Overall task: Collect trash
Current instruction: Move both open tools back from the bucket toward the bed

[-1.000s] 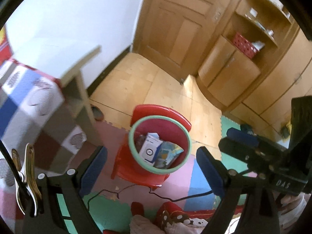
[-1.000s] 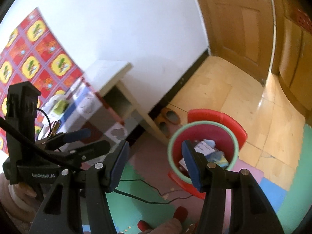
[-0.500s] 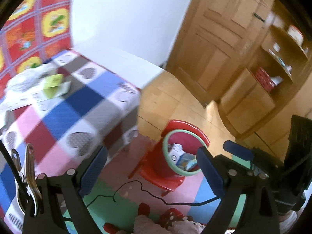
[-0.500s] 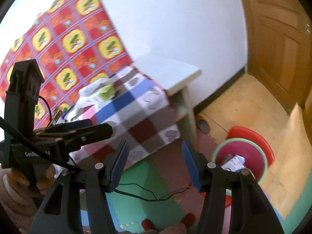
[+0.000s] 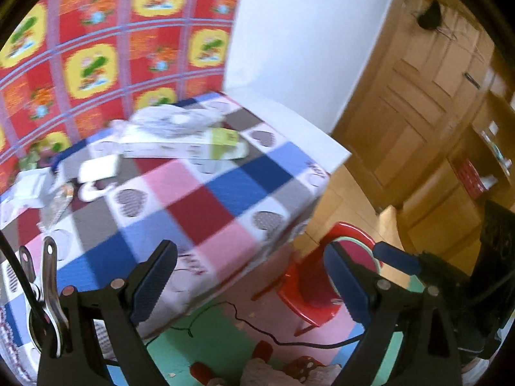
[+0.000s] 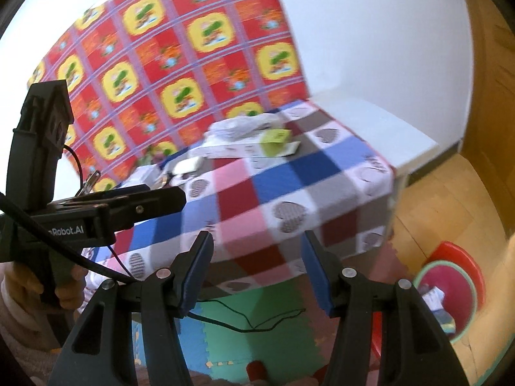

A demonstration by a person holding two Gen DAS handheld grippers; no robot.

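A checkered-cloth table point(image 5: 206, 206) point(image 6: 289, 193) carries the trash: a long white box with a green end point(image 5: 180, 143) point(image 6: 244, 148), a crumpled plastic bag point(image 5: 173, 119) point(image 6: 244, 125), and small white wrappers point(image 5: 96, 169) at its far left. The red bin with a green rim point(image 6: 447, 292) point(image 5: 354, 251) stands on the floor to the right, with packets inside. My left gripper point(image 5: 249, 284) is open and empty, short of the table's near edge. My right gripper point(image 6: 257, 270) is also open and empty. In the right wrist view the left gripper point(image 6: 161, 196) shows side-on.
The bin rests on a red plastic chair point(image 5: 309, 296). A black cable point(image 6: 251, 321) lies on the coloured foam floor mat point(image 6: 225, 344). A white side table point(image 6: 386, 125) adjoins the cloth-covered one. A wooden door point(image 5: 412, 96) and cabinets point(image 5: 466, 173) stand at right.
Both views have swung up and left from the bin to the table top. The bin has slid to the lower right. Both grippers stayed open and empty.
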